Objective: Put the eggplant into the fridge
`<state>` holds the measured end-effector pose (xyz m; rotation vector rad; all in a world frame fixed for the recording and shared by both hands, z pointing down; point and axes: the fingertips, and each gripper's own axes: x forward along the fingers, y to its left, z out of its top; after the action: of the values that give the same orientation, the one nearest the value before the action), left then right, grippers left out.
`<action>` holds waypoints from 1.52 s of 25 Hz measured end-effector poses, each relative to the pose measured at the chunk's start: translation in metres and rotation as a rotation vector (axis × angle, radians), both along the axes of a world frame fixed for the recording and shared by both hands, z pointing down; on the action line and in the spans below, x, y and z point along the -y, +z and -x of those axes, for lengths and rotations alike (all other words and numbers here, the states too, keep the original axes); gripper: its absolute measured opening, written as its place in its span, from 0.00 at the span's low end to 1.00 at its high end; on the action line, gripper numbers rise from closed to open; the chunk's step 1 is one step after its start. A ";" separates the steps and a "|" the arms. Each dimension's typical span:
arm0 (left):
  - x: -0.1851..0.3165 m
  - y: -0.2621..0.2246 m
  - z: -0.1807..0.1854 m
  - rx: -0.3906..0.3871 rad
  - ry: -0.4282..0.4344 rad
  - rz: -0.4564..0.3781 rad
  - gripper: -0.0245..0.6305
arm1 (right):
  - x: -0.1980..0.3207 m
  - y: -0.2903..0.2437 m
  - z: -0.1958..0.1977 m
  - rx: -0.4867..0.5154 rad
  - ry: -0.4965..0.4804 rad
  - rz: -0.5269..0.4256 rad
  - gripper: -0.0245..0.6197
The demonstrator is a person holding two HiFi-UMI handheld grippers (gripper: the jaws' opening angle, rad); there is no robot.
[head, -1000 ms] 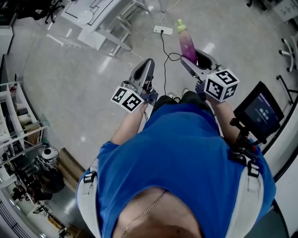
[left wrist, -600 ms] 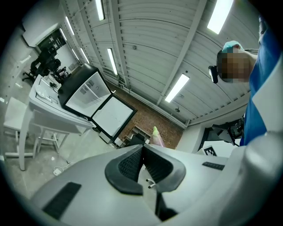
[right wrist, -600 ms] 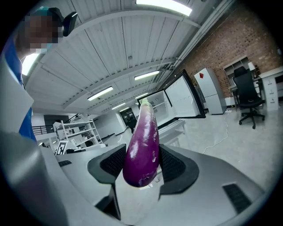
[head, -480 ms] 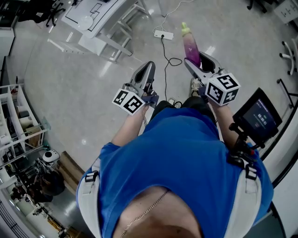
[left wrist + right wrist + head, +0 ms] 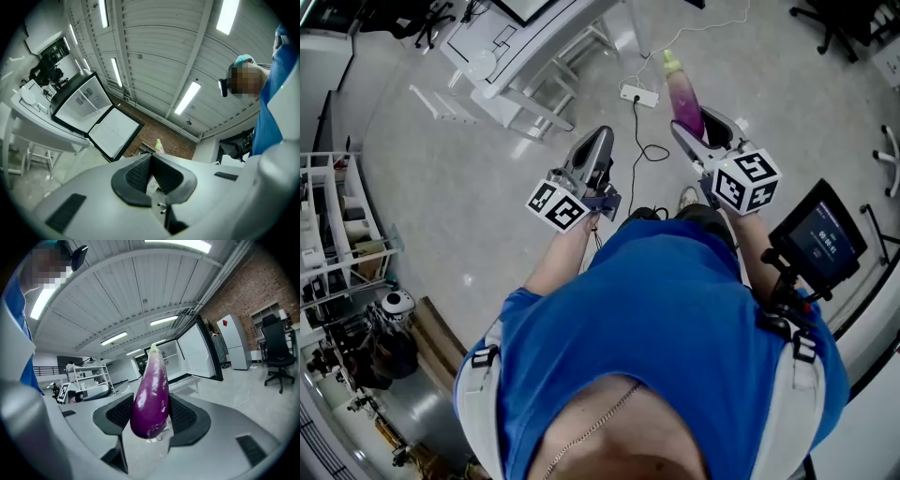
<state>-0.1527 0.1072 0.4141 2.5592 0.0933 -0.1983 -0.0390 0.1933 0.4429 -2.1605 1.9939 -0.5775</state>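
A purple eggplant (image 5: pixel 151 394) with a green cap stands upright between the pads of my right gripper (image 5: pixel 150 414), which is shut on its lower end. In the head view the eggplant (image 5: pixel 684 94) points forward from the right gripper (image 5: pixel 697 129). My left gripper (image 5: pixel 151 164) is shut, its pads touching with nothing between them; in the head view the left gripper (image 5: pixel 596 142) is level with the right one. The fridge (image 5: pixel 168 359) stands ahead on a white table, its door (image 5: pixel 202 351) swung open to the right. The left gripper view also shows the fridge (image 5: pixel 83 103) and its open door (image 5: pixel 115 135).
On the floor ahead lie a power strip (image 5: pixel 638 96) and its black cable (image 5: pixel 639 141). The white table (image 5: pixel 511 42) is at the top left, a shelving rack (image 5: pixel 337 234) at the far left, a small screen (image 5: pixel 821 240) at my right. An office chair (image 5: pixel 276 350) stands to the right.
The floor, power strip and white table have slid down and nearer in the head view as the person walks forward. Both grippers keep their pose, the right one still holding the eggplant.
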 end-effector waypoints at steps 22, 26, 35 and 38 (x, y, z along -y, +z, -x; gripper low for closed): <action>0.028 -0.027 -0.084 -0.137 -0.057 0.106 0.05 | 0.074 -0.018 -0.084 -0.094 -0.223 -0.025 0.41; 0.070 -0.033 -0.102 -0.190 -0.080 0.156 0.05 | 0.116 -0.020 -0.102 -0.106 -0.244 -0.016 0.41; 0.147 -0.045 -0.116 -0.208 -0.108 0.142 0.05 | 0.200 -0.026 -0.117 -0.149 -0.282 -0.009 0.41; 0.173 -0.045 -0.115 -0.183 -0.125 0.117 0.05 | 0.228 -0.025 -0.119 -0.159 -0.288 -0.002 0.41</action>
<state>-0.0375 -0.0658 0.3696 2.4273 -0.0086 -0.4722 0.0800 -0.0349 0.4180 -1.9869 2.4116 -0.4502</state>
